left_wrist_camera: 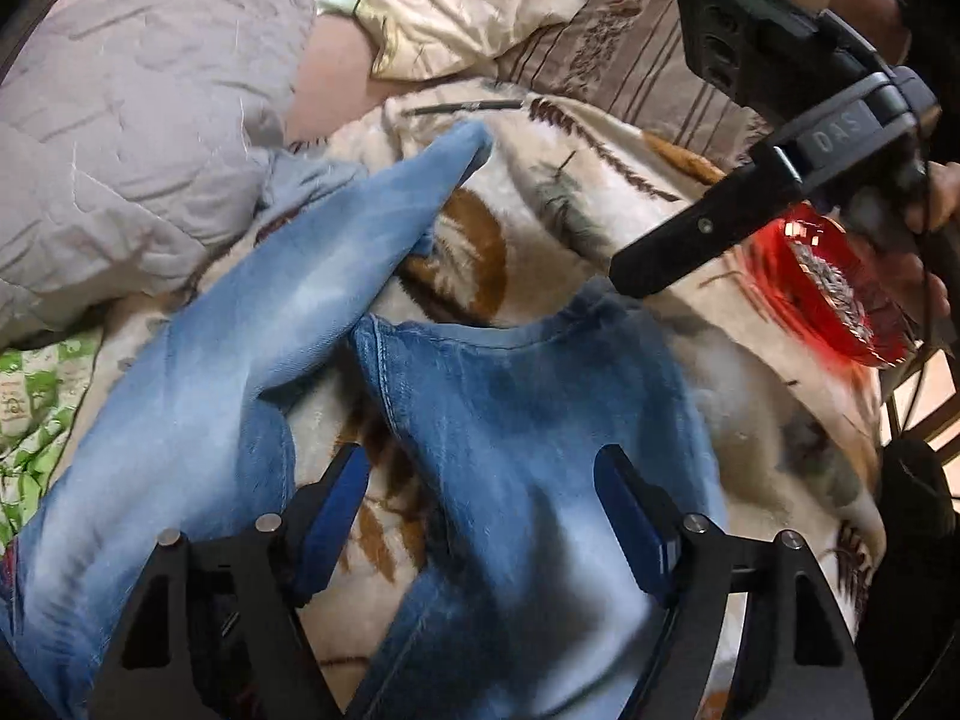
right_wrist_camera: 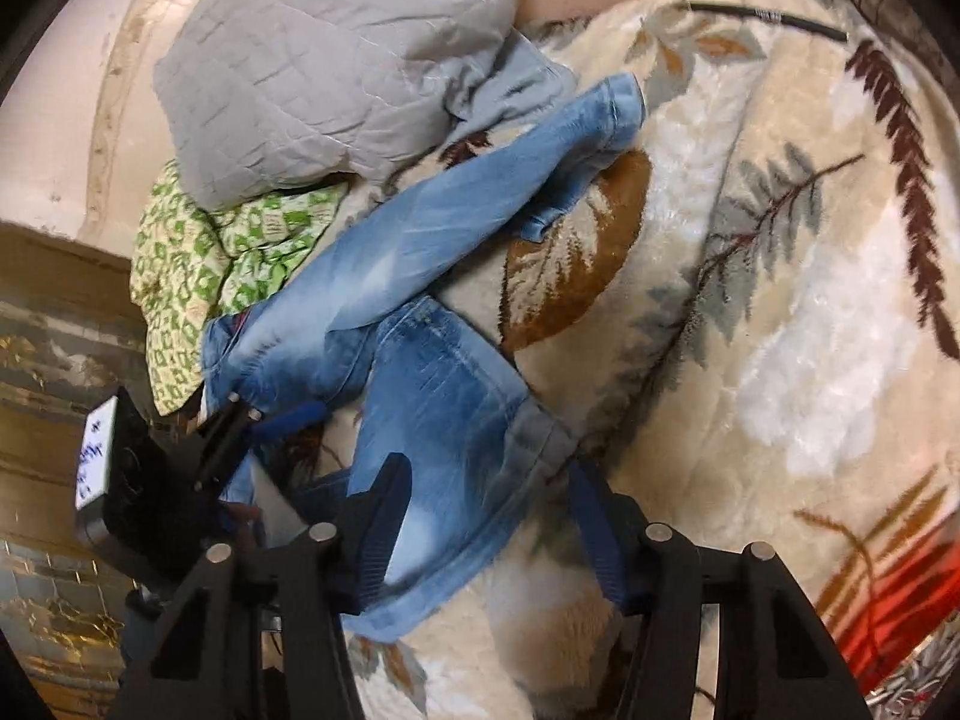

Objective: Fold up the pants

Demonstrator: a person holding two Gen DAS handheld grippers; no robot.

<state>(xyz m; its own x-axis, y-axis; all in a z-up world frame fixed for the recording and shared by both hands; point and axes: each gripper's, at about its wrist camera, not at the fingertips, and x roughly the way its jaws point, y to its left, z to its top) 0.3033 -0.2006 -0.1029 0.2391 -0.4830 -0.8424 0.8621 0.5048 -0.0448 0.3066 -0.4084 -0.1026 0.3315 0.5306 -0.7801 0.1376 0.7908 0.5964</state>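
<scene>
Jeans are spread on a leaf-print blanket. Both jaws are seen released above denim. A red bowl is shown clearly only in the left view.

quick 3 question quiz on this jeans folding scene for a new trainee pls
1. True or false: the jeans lie on a leaf-patterned blanket.
2. Multiple choice: in the right wrist view, what lies between the jeans and the grey quilt? A) a green patterned cloth B) a red towel C) a white shoe
3. Fill in: in its own view, the left tool has its fingers ____, with denim lying between them but not pinched.

Key: 1 true. 2 A, the green patterned cloth. 3 open.
</scene>
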